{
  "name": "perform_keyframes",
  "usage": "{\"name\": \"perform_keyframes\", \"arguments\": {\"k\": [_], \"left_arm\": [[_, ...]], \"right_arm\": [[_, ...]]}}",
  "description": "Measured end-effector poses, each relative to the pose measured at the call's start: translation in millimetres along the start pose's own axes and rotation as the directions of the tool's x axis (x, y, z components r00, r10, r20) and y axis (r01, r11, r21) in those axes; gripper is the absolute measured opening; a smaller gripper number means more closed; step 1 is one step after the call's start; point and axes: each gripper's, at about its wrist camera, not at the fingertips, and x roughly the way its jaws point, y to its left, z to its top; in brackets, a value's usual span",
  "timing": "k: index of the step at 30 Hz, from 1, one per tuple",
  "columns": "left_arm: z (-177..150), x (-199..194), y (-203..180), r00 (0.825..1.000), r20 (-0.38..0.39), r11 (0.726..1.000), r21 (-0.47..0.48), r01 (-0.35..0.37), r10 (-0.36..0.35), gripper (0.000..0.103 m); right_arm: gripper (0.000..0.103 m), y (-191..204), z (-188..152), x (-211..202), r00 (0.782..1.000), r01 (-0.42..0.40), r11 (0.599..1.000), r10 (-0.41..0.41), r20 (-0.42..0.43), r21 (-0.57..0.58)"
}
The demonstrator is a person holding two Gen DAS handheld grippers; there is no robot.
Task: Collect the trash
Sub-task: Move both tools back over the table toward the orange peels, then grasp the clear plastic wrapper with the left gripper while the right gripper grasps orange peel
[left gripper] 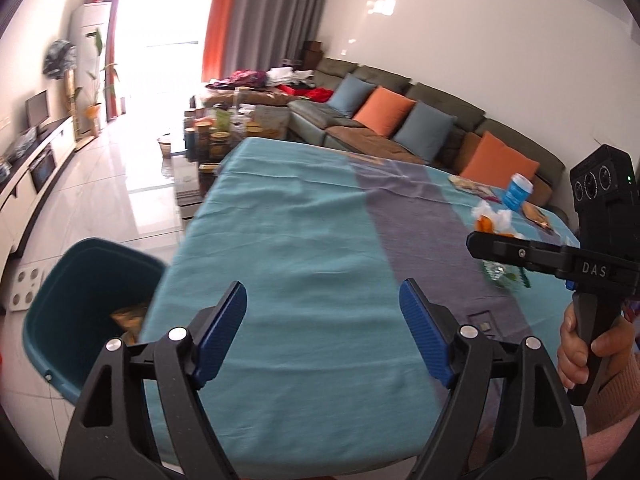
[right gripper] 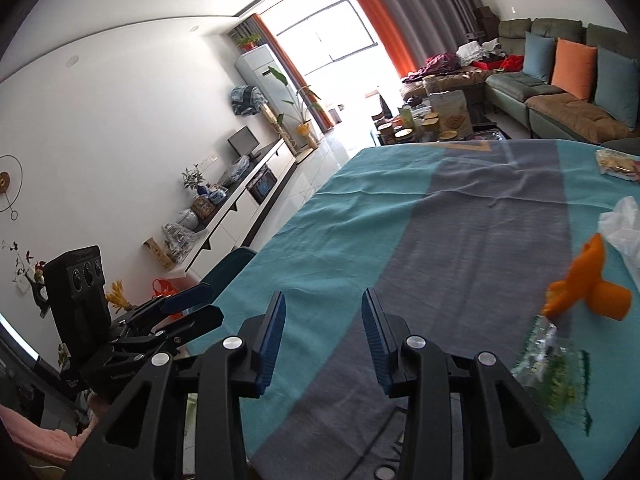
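Down at eight o'clock of the left wrist view, a deep teal plastic waste bin (left gripper: 60, 312) stands on the pale tiled floor just beside the table's edge, and a crumpled yellow-brown snack wrapper (left gripper: 130, 316) lies inside it. Over the teal and grey striped tablecloth (left gripper: 304, 240) the left gripper (left gripper: 324, 328) hangs with its blue pads spread wide and nothing between them. The right gripper (right gripper: 324, 340) hovers over the grey stripe, its jaws narrowly parted and empty; a hand (left gripper: 580, 352) grips its black handle at four o'clock of the left view. The remaining trash sits toward three o'clock of the right view: a piece of orange peel (right gripper: 588, 284), its long axis running from nine to three o'clock, a crumpled white tissue (right gripper: 624, 228) just beyond it, and a clear green-printed plastic wrapper (right gripper: 556, 372) at four o'clock, blurred, stretched from twelve to six o'clock. A blue and white cup (left gripper: 518, 192) stands upright near the table's far edge.
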Motion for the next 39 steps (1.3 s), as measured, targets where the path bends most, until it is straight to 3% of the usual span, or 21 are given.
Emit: {"name": "perform_keyframes", "arguments": {"k": [12, 23, 35, 39], "left_arm": [[8, 47, -99, 0.982, -0.083, 0.975, 0.132, 0.18, -0.171, 0.077], [9, 94, -158, 0.949, -0.188, 0.943, 0.173, 0.284, -0.252, 0.074], [15, 138, -180, 0.92, -0.284, 0.937, 0.141, 0.32, -0.271, 0.056], [14, 148, -182, 0.908, -0.311, 0.935, 0.125, 0.333, -0.282, 0.045]], "right_arm": [[0.038, -74, -3, -70, 0.979, 0.148, 0.98, -0.164, 0.125, 0.13], [0.038, -121, -12, -75, 0.969, 0.186, 0.958, -0.216, 0.121, 0.22], [0.038, -144, -15, -65, 0.973, 0.18, 0.948, -0.21, 0.091, 0.264], [0.038, -148, -15, -61, 0.976, 0.178, 0.943, -0.206, 0.074, 0.281]]}}
